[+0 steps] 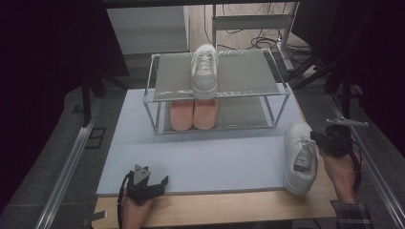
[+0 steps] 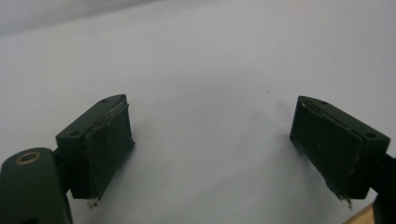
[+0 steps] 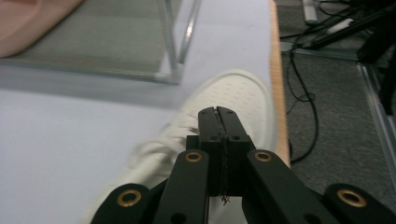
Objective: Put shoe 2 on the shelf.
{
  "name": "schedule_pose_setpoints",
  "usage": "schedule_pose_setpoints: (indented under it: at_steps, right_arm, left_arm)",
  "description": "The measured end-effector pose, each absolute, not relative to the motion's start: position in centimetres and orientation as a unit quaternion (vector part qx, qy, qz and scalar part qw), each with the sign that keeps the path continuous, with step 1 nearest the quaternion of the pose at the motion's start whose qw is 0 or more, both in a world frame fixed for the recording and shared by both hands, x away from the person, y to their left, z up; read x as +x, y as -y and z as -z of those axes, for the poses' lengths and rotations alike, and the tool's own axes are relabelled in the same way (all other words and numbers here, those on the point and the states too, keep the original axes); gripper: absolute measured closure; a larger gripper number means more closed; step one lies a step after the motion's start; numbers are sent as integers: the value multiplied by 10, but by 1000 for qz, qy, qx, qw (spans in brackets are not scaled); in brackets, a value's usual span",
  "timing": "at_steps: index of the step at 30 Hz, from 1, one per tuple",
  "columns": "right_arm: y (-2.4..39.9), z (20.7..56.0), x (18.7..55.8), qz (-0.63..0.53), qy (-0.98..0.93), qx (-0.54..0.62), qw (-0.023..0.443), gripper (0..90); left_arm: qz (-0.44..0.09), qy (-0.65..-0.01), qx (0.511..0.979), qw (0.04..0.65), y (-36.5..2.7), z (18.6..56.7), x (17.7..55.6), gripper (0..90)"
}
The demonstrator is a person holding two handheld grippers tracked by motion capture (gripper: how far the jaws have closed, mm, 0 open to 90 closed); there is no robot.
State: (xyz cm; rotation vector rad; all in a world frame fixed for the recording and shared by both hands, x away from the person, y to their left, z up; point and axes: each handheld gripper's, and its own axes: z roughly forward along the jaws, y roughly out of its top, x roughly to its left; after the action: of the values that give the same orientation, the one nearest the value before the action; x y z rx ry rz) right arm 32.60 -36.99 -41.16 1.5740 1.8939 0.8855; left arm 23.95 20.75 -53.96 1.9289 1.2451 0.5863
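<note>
Dim, low-contrast pics w/ dark corners in the high view; soft shadow under the shoe rack (image 1: 216, 90). White sneaker (image 3: 224, 107) motion-blurred in the right gripper view; backgrounds out of focus.

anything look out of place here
One white shoe lies on the mat's right edge beside the right claw, apart from its mate on the rack's top shelf. The pink pair sits together below.
</note>
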Motion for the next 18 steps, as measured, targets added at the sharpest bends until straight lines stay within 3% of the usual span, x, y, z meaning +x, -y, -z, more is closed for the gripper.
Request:
schedule_pose_setpoints:
  at_steps: [18]
  right_arm:
    - [404,454,324,-286,-685,620,254,891]
  left_arm:
    - [-229,-487,754,377,-207,540,239,126]
